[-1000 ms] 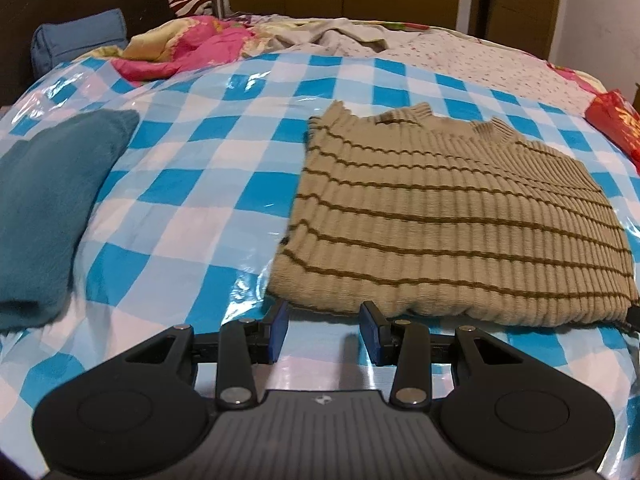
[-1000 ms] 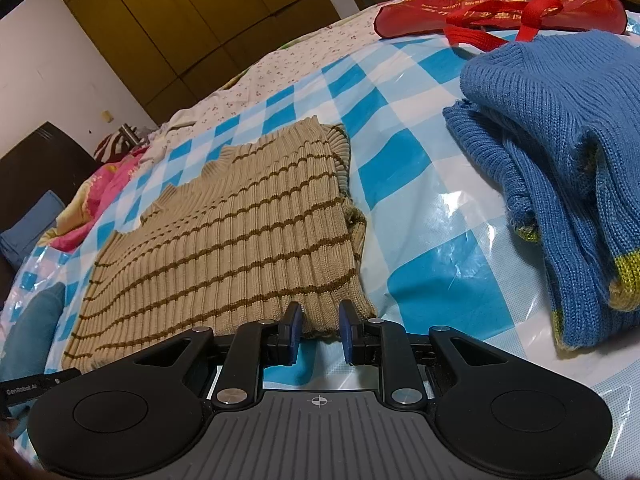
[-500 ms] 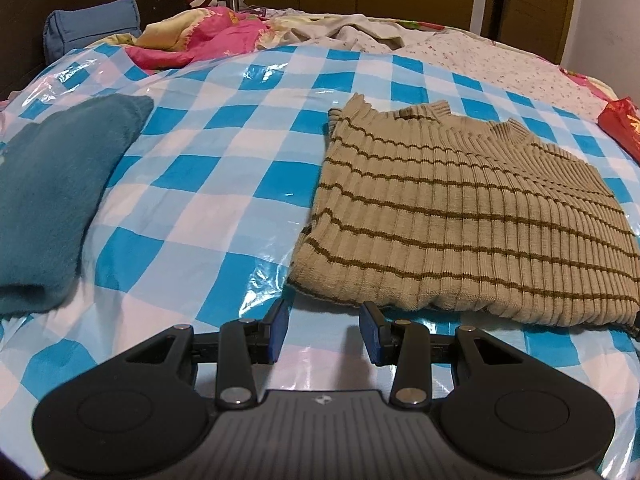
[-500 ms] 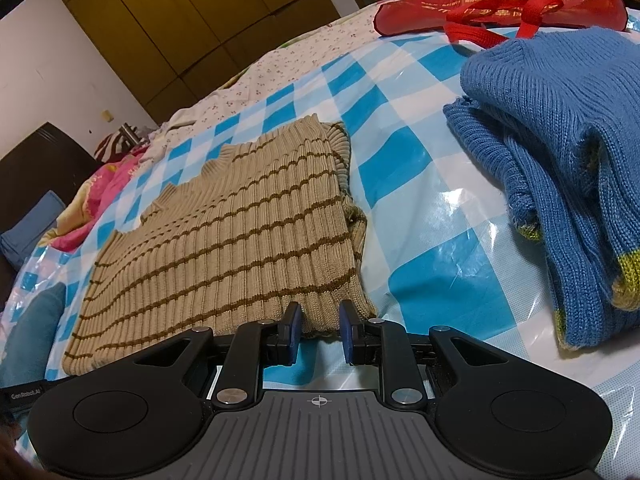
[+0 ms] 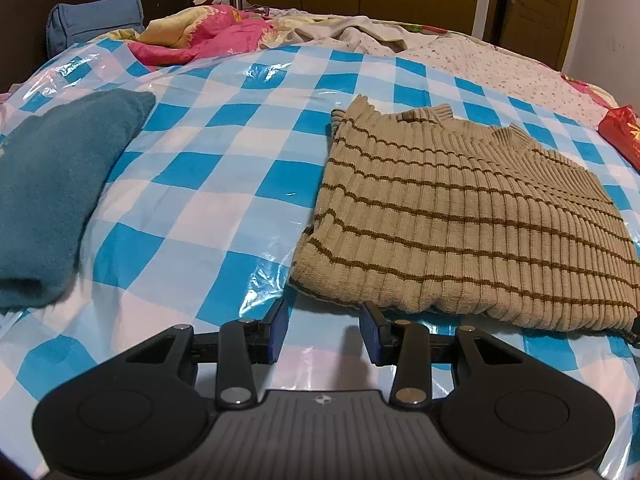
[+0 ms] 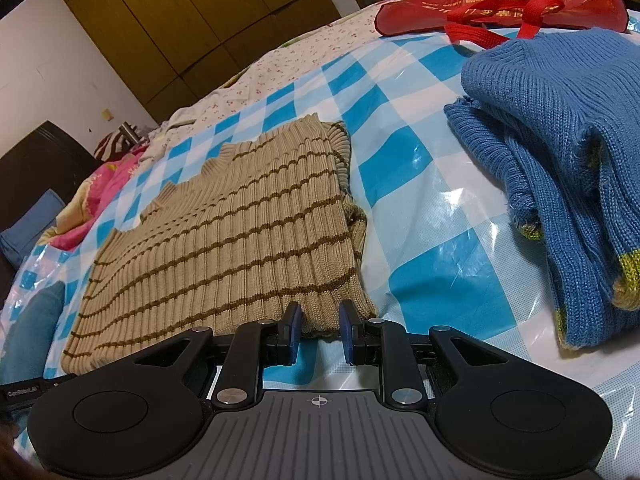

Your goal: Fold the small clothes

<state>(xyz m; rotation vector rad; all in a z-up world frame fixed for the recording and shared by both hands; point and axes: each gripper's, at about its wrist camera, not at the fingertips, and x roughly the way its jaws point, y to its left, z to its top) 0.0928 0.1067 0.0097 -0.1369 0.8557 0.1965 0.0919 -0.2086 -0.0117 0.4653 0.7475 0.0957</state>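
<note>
Fingers of the left gripper point(image 5: 323, 330), left wrist view: parted, nothing between them, poised just short of the near left corner of the striped beige sweater point(image 5: 460, 224), which I read as lined up to take that hem corner for a fold. Sweater lies flat on the blue-checked plastic sheet point(image 5: 224, 184), neckline at the far end. Teal folded garment point(image 5: 52, 192) sits well apart to the left; bare sheet between the two gives me room to swing. Right wrist view: right gripper point(image 6: 319, 332), jaws a narrow gap apart, empty, tips at the sweater's near right hem corner; whether they touch the knit I cannot tell. Blue knit pile point(image 6: 568, 160) lies to the right, separated by a strip of sheet; red bag point(image 6: 500, 0) beyond it. Folding away from me looks unobstructed.
</note>
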